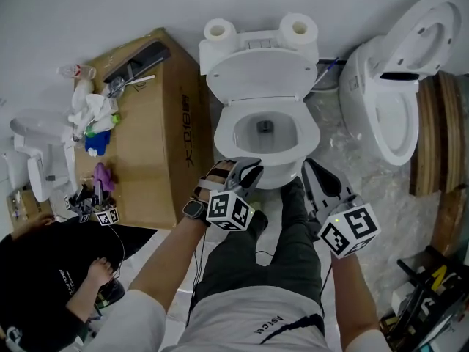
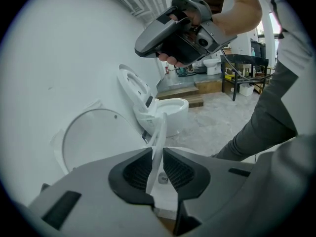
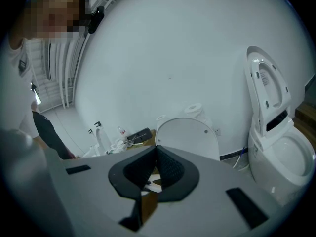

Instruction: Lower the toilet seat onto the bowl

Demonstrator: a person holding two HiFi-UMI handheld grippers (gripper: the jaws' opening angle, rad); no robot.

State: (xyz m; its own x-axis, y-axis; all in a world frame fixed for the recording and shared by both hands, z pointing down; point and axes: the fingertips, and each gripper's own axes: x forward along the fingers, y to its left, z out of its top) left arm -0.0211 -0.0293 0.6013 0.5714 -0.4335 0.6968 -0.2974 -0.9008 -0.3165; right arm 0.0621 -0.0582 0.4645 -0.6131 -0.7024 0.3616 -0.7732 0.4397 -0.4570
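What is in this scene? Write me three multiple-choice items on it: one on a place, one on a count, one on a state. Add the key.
1. The cardboard box stands:
A) on the person's left of the toilet
B) on its right
C) on top of it

2. How many paper rolls sit on the tank?
A) one
B) two
C) four

3. The left claw is:
A) wide open
B) shut on a paper roll
C) shut on the toilet seat

Key:
1 A, the box flanks the bowl on that side.
2 B, one roll sits at each end of the tank.
3 C, the left gripper view shows the thin white seat edge pinched between the jaws.
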